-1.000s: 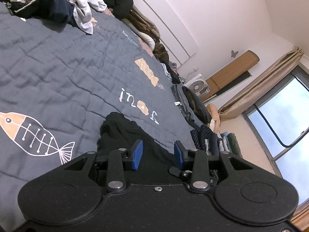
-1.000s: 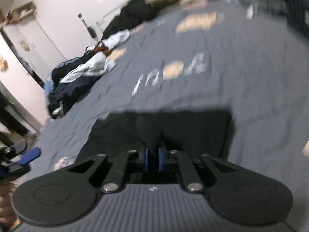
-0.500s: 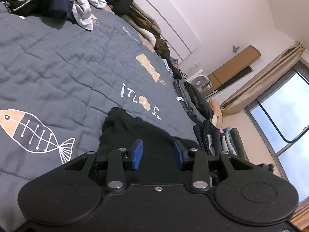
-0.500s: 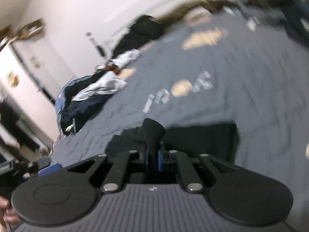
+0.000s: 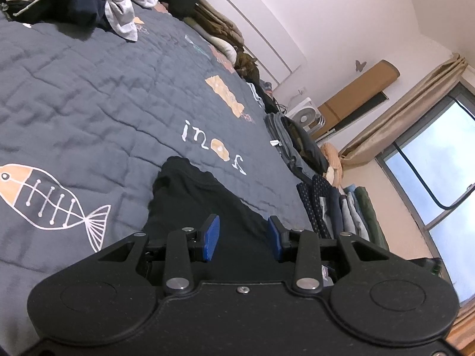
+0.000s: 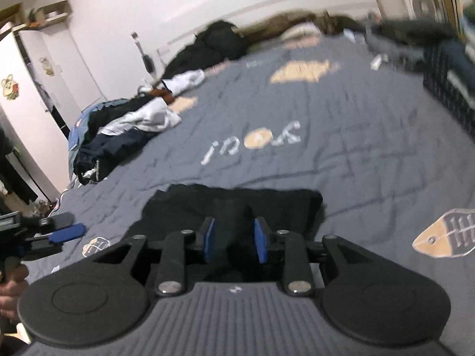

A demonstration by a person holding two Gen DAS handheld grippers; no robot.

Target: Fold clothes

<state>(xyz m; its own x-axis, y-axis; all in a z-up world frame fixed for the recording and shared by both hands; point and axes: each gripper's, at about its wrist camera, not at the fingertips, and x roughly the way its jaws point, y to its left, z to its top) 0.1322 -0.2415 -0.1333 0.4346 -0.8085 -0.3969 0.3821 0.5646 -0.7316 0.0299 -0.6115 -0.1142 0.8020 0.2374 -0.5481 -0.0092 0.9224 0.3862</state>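
Black garment [image 6: 231, 204] lying flat near the front edge of the grey quilt [image 5: 89, 89], below the printed lettering [image 6: 255, 142], folded into a rough rectangle. Right gripper [image 6: 234, 238] just opened partway, blue pads [image 6: 261, 238] now apart, with a raised ridge of black cloth standing loose between them and apparently not pressed. Left gripper [image 5: 242, 234] hovering over the same garment at its other side, partly open, nothing seen between its 2 pads. Seen also at the left edge of the right wrist view, well clear of the cloth.

Risks from here, as judgement:

1. Ridge of fabric snagging on a pad during withdrawal. Cause: cloth standing up between the right fingers, opening only partial. Result: top layer dragged up, fold undone.
2. Bump left standing in the middle of the fold. Cause: pinched crease not pressed flat after release. Result: uneven bundle, poor stacking beside the folded pile [image 5: 335, 204] at the quilt's far side.
3. Quilt caught along with the garment at the next grasp. Cause: dark cloth on dark cover, edges hard to read, right view blurred.
4. Garment sliding toward the bed edge. Cause: position close to the front rim, any pull toward the person.

Unfolded heap [image 5: 68, 0] waiting at the far corner; much of the task seemingly left.
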